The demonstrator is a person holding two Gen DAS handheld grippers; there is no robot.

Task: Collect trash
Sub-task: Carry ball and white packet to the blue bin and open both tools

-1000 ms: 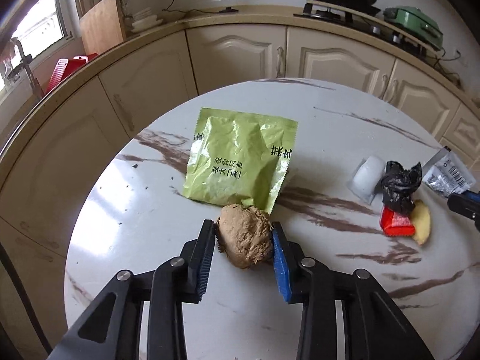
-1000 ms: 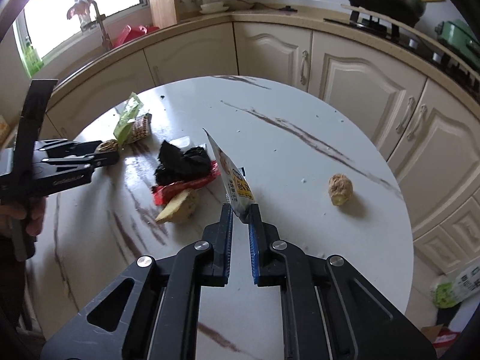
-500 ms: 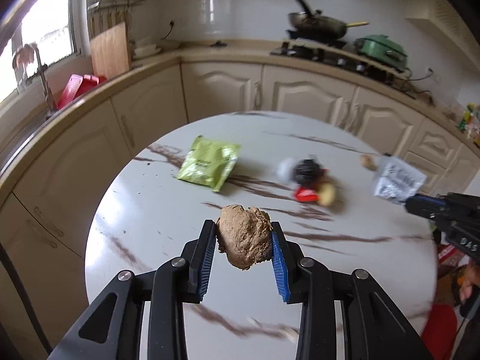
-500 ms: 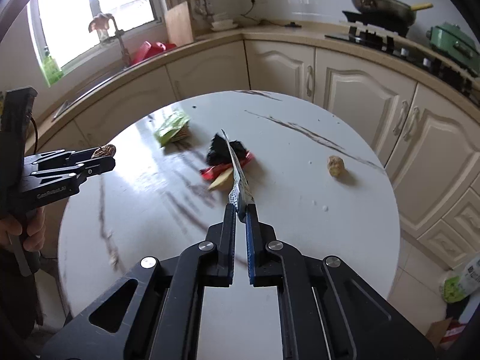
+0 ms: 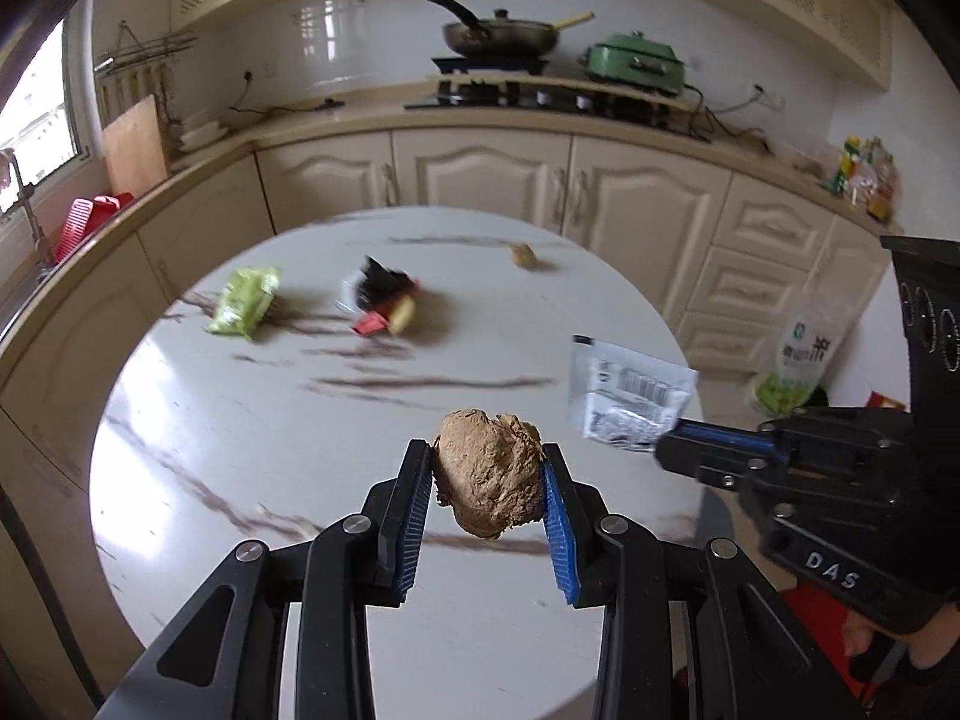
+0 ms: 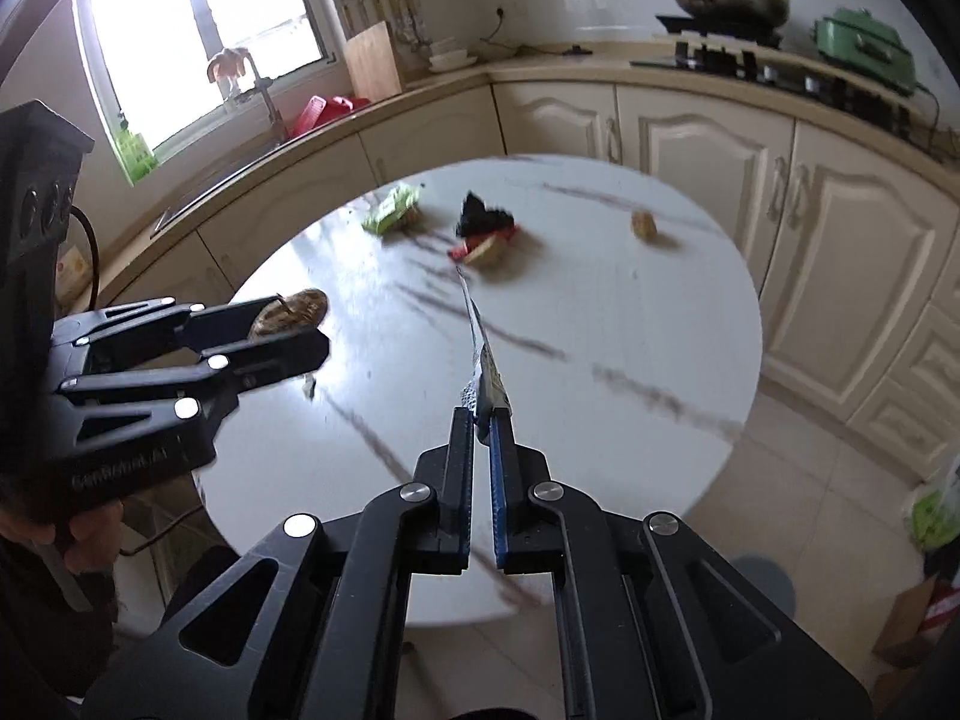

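Observation:
My left gripper [image 5: 486,474] is shut on a brown lumpy piece of trash [image 5: 487,471] and holds it in the air above the near part of the round marble table [image 5: 240,450]. It also shows in the right wrist view [image 6: 288,324]. My right gripper [image 6: 482,420] is shut on a silver-white packet [image 6: 483,360], seen edge-on; the left wrist view shows the packet's flat face [image 5: 627,399]. On the far table lie a green packet [image 5: 246,300], a black-and-red trash pile [image 5: 381,300] and a small brown lump [image 5: 523,255].
Cream kitchen cabinets [image 5: 630,198] curve round the table's far side, with a stove and pan [image 5: 498,39] on the counter. A green-white bag [image 5: 798,360] stands on the floor at the right. Tiled floor [image 6: 810,510] lies beyond the table's right edge.
Both grippers have pulled back and up from the table with their trash held. The table's items now look smaller and farther away, and the right gripper has come nearer to the left.

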